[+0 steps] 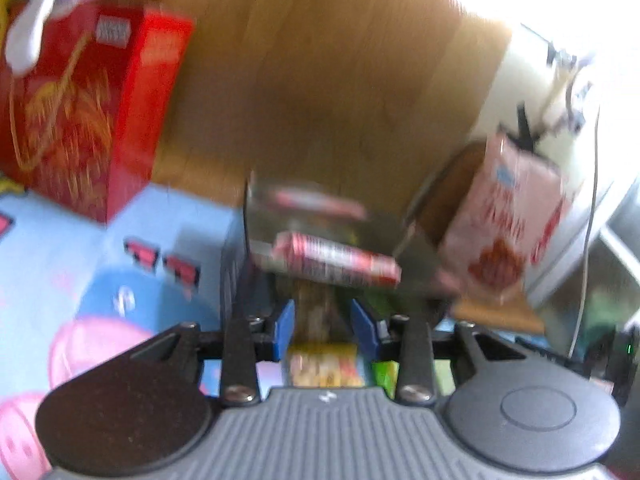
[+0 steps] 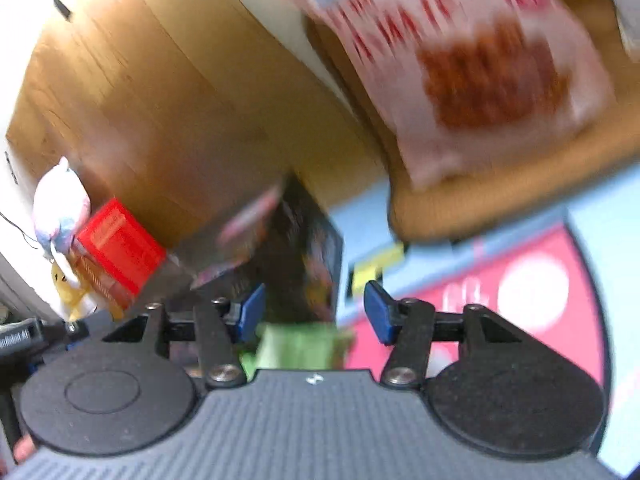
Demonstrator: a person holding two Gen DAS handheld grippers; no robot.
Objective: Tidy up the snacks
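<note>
To the left of the left gripper [image 1: 323,322] stands a red box [image 1: 92,108]; that gripper's pads look clamped on a yellow-and-brown snack packet [image 1: 320,344], with a clear bin [image 1: 320,232] of red-and-white packets just ahead. The right gripper [image 2: 315,314] has its pads apart and empty over a green packet [image 2: 296,346], a pink bag [image 2: 460,60] up ahead to its right. I judge a packet is being carried to the bin; next it needs lowering inside and releasing.
</note>
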